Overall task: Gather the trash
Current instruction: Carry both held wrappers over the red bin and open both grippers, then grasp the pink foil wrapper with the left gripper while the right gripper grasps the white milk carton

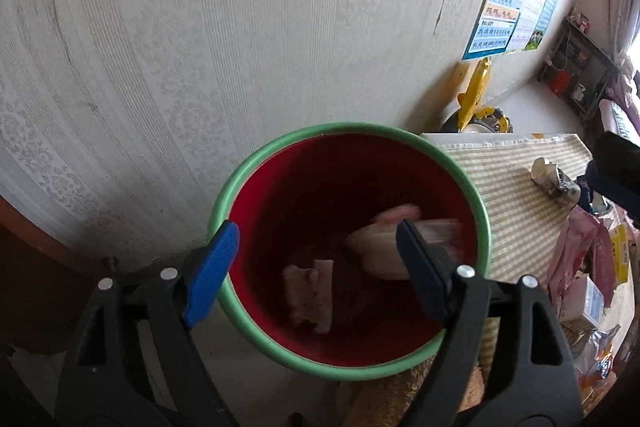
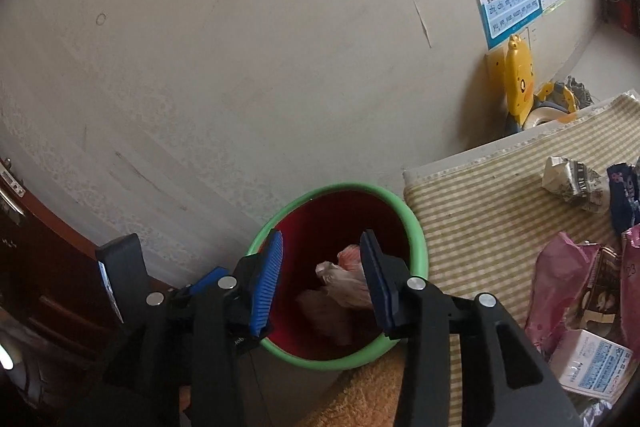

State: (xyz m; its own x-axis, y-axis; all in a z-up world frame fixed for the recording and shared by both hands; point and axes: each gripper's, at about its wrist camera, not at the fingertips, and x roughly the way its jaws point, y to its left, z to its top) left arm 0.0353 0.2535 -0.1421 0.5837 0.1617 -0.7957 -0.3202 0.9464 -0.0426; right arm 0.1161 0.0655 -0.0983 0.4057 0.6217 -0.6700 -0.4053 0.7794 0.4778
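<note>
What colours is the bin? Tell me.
The bin has a green rim and a red inside; the left wrist view shows it best.

Soft daylight from right, dim reddish bin (image 1: 224, 195) interior, motion blur inside, heavy fisheye warp w/ dark corners.

Pale patterned wall (image 1: 200, 47) bears a poster (image 1: 516, 7); shelf (image 1: 576, 67) beyond.

Striped cloth (image 2: 500, 195) — scattered wrappers (image 2: 560, 279)
</note>
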